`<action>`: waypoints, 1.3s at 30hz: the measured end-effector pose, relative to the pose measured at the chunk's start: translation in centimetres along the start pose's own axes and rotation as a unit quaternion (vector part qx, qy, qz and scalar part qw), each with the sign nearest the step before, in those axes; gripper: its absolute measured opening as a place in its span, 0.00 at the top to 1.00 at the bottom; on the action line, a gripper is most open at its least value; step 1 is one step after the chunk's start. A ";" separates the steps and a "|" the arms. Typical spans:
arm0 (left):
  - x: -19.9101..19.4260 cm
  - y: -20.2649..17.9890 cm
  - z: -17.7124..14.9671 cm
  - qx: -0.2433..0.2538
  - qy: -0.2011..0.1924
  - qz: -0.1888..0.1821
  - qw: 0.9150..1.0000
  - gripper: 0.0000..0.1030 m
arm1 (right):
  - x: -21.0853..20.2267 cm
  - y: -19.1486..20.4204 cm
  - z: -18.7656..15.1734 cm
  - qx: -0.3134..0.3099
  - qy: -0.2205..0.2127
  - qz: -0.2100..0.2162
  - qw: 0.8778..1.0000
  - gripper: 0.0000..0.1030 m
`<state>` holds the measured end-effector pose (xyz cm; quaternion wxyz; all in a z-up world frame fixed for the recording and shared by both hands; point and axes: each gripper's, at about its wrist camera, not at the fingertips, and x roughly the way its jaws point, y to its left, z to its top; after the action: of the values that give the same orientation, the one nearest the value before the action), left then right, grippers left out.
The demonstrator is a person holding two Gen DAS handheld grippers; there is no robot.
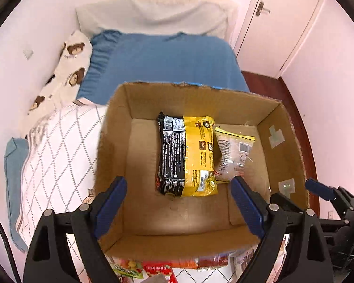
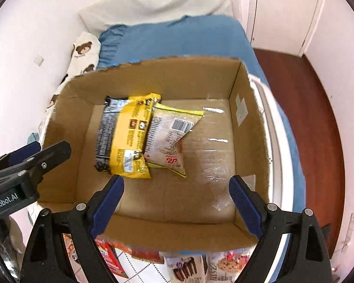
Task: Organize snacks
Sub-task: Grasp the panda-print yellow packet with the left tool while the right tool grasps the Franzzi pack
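Note:
An open cardboard box (image 1: 120,141) (image 2: 66,118) stands on the bed. Inside lie a yellow and black snack packet (image 1: 188,158) (image 2: 127,139) and, to its right, a clear white packet with a yellow edge (image 1: 233,155) (image 2: 170,136). My left gripper (image 1: 179,202) is open and empty above the box's near part. My right gripper (image 2: 177,200) is open and empty above the box's near wall. The right gripper shows at the left wrist view's right edge (image 1: 323,191); the left gripper shows at the right wrist view's left edge (image 2: 33,155). Several snack packets (image 1: 153,268) (image 2: 188,266) lie on the bed in front of the box.
The bed has a white diamond-pattern sheet (image 1: 59,146), a blue blanket (image 1: 162,63) and a bear-print pillow (image 1: 66,70). A pink wall runs on the left. A dark wooden floor (image 2: 306,108) and a white door (image 1: 278,23) lie to the right.

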<state>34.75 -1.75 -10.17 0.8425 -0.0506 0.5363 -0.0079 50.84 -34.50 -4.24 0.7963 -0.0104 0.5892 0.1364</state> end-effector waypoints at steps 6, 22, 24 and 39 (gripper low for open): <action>-4.7 -0.1 -1.9 0.005 -0.040 -0.005 0.999 0.13 | -5.1 1.1 -2.1 -0.008 -0.049 0.000 0.999 0.10; -11.5 -0.5 -8.3 -0.004 -0.067 -0.019 0.998 0.13 | -12.2 1.5 -9.4 0.007 -0.090 0.021 0.996 0.10; -10.7 -0.4 -10.0 -0.012 -0.047 -0.013 0.999 0.13 | -11.6 0.9 -10.6 0.017 -0.077 0.023 0.997 0.10; 5.5 -2.1 -30.0 -0.051 0.284 -0.107 0.952 0.13 | 0.9 -4.4 -19.4 0.056 0.083 0.026 0.995 0.12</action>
<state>10.06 -6.52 -27.55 0.6461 -0.1460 0.7443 -0.0847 33.95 -41.94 -11.64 0.7403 0.0385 0.6600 0.1225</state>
